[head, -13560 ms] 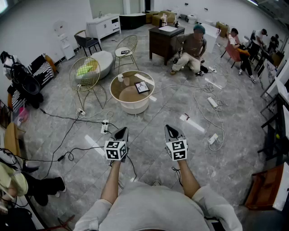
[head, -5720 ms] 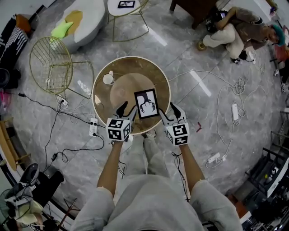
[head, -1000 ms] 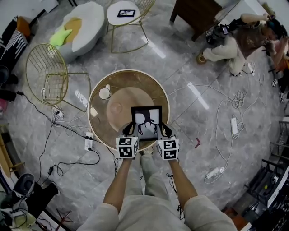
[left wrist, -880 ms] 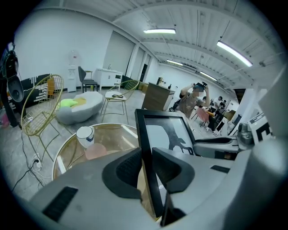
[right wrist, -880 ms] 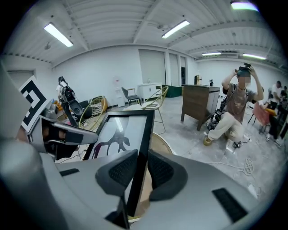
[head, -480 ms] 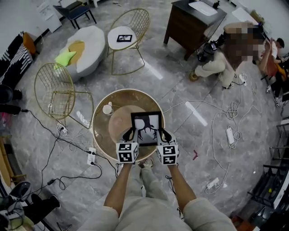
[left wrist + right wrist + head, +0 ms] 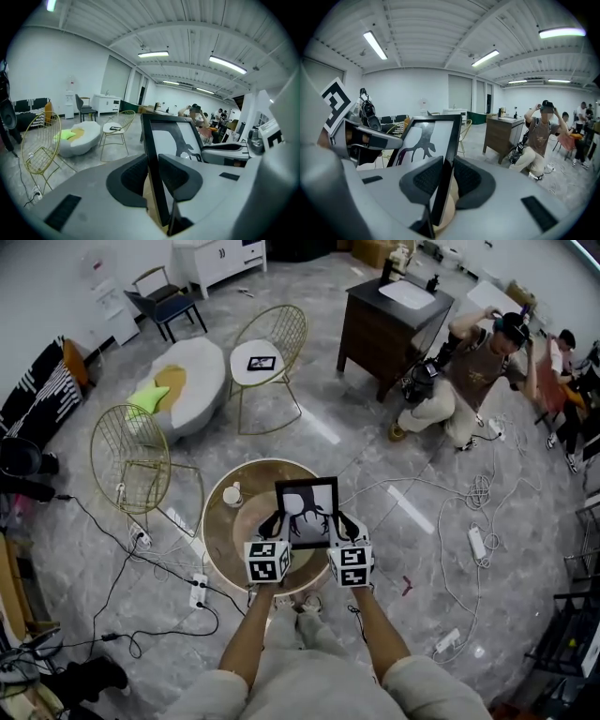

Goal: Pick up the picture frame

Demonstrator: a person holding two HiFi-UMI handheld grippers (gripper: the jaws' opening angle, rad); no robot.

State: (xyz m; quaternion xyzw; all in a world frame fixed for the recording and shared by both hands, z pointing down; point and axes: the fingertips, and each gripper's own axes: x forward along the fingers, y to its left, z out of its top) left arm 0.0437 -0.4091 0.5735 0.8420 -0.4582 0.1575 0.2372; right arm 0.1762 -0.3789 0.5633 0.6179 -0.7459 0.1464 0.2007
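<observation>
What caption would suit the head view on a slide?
Seen from above, a person's left tool and right tool clamp opposite edges of a black picture frame over a round table.

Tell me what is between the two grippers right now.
The picture frame: the head view shows it spanning the gap, the left gripper shut on its left edge and the right gripper on its right edge.

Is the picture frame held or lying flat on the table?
Held: left tool and right tool each clamp one edge of the picture frame.
</observation>
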